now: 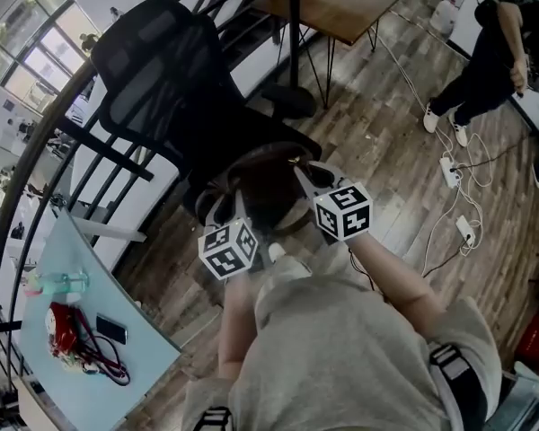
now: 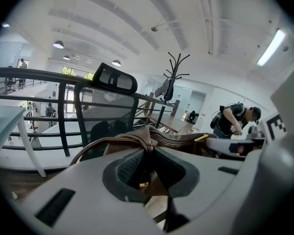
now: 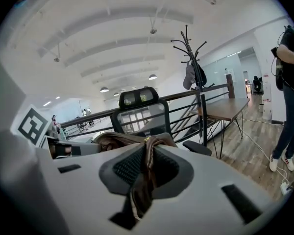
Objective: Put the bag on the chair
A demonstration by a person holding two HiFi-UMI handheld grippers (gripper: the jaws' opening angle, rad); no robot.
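A brown leather bag [image 1: 268, 185] hangs just over the seat of a black mesh office chair [image 1: 166, 70]; whether it touches the seat I cannot tell. My left gripper [image 1: 219, 208] is shut on the bag's left edge, and in the left gripper view the brown leather [image 2: 146, 142] is pinched between its pads. My right gripper [image 1: 311, 178] is shut on the bag's right side, with a brown strap [image 3: 148, 155] clamped between its pads. The chair's backrest [image 2: 108, 109] stands right behind the bag, and the chair [image 3: 142, 112] also shows in the right gripper view.
A black railing [image 1: 36, 160] curves behind the chair. A pale blue table [image 1: 72, 348] at the lower left carries a bottle, a phone and a red item. Behind stand a wooden table [image 1: 341, 3] and a coat rack [image 3: 192, 77]. A person [image 1: 494, 52] stands at the right, near floor cables [image 1: 454, 196].
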